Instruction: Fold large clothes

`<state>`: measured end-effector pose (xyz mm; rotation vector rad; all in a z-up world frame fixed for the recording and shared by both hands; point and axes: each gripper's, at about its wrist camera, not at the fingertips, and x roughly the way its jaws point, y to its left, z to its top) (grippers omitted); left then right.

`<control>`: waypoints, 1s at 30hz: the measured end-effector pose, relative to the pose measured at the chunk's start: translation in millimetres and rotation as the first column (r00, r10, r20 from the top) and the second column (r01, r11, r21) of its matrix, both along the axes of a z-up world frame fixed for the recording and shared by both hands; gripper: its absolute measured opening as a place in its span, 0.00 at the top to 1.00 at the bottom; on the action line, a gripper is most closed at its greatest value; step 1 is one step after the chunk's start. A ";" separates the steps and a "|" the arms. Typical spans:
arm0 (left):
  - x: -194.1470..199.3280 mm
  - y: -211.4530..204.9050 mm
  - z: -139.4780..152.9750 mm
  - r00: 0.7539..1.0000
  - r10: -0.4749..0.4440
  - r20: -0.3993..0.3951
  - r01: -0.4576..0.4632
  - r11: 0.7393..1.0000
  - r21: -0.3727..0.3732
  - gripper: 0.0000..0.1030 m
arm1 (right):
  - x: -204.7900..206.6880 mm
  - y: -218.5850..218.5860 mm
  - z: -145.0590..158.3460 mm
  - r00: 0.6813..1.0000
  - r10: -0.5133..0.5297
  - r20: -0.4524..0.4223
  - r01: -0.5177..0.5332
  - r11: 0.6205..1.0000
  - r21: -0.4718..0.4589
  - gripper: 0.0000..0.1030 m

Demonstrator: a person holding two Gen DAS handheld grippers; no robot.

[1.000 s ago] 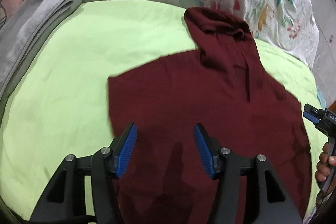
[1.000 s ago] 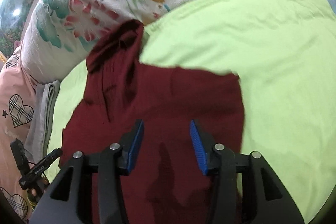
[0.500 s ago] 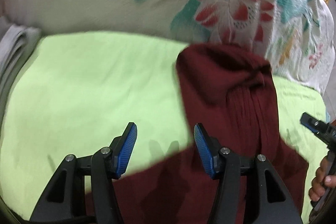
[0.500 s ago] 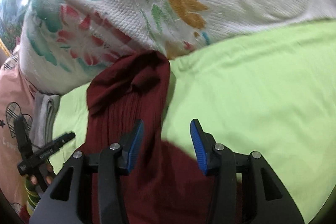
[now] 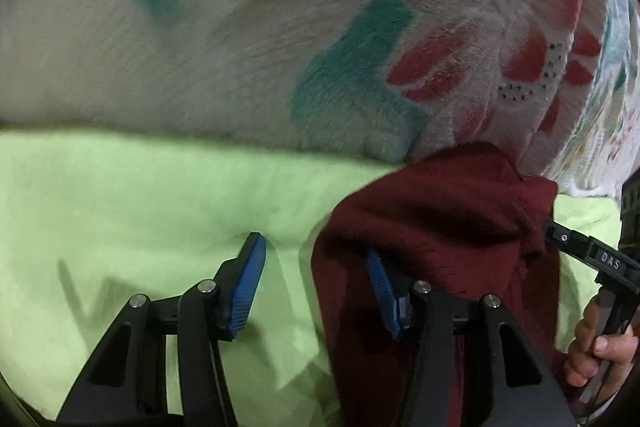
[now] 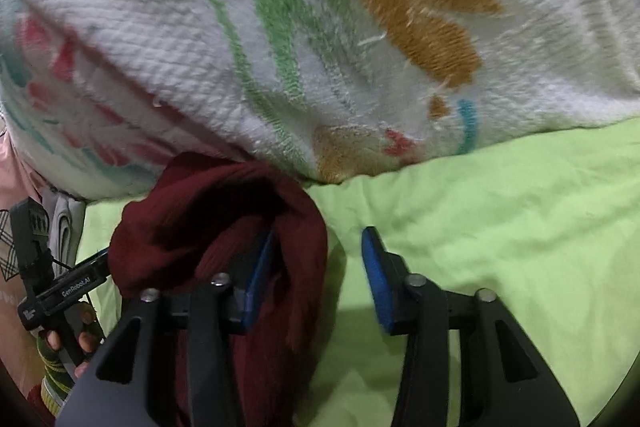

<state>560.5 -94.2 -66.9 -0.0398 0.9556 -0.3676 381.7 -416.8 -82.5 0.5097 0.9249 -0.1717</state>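
My L gripper has just been closing a bit but the jaws stand apart; the garment's left edge runs into the gap, the right pad looks against the cloth, the left pad sits over bare sheet, so no pinch yet. R gripper: jaws have just been closing too, a gap remains, with a fold of cloth draped over the left pad and the right pad clear on the sheet. Can't tell if either pad truly presses.

The maroon garment lies between the two tools: right of centre for L, left of centre for R. Its long axis runs from me away toward the blanket, with the far end (prob. hood or collar) bunched against the floral blanket. Each gripper sits at its own side edge, about equally near, so I judge the next move as a two-sided pinch of that far end.

Materials: garment is a soft ribbed knit, limp and lumpy, will sag. Light green sheet is smooth, lightly creased. Blanket is thick, fuzzy, quilted-looking w/ teal, red and orange flowers.
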 end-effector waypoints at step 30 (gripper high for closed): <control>-258.3 91.9 48.0 0.988 -0.095 0.125 0.103 0.993 -0.064 0.98 | -216.6 124.3 66.1 0.962 0.253 0.106 -0.236 0.961 -0.147 0.96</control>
